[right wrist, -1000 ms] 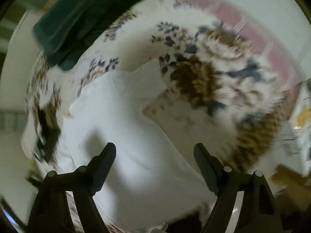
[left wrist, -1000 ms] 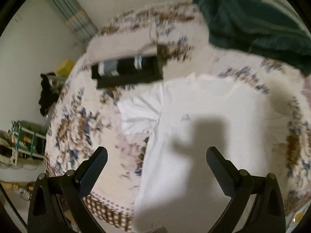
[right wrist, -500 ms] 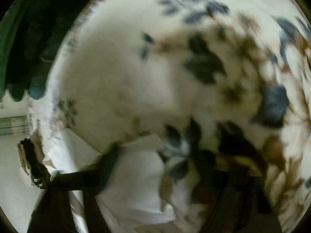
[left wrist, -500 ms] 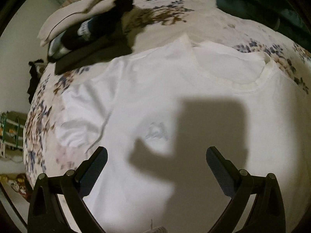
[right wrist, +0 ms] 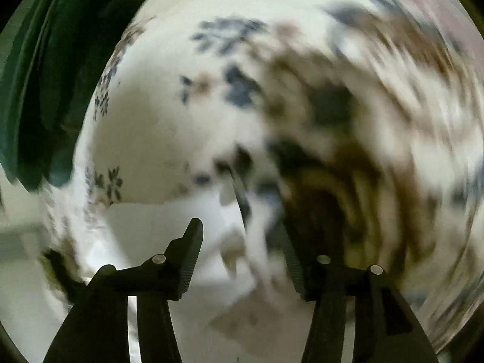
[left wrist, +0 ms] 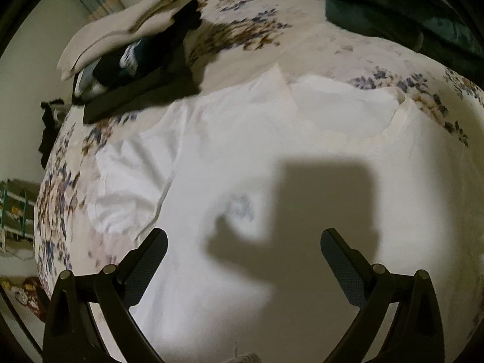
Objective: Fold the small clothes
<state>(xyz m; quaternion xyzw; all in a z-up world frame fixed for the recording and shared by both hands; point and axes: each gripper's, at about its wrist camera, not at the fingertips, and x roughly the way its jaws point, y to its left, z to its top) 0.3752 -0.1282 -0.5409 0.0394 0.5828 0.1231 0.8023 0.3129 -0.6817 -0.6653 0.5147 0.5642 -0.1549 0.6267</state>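
Floral bedspread (left wrist: 348,60) is covering the bed, with folded clothes (left wrist: 130,57) piled far left. White t-shirt (left wrist: 242,151) is lying flat under the wide-open, empty left tongs (left wrist: 243,255). Right tongs (right wrist: 239,242), jaws just reopening and holding nothing, are hovering at its blurry edge.
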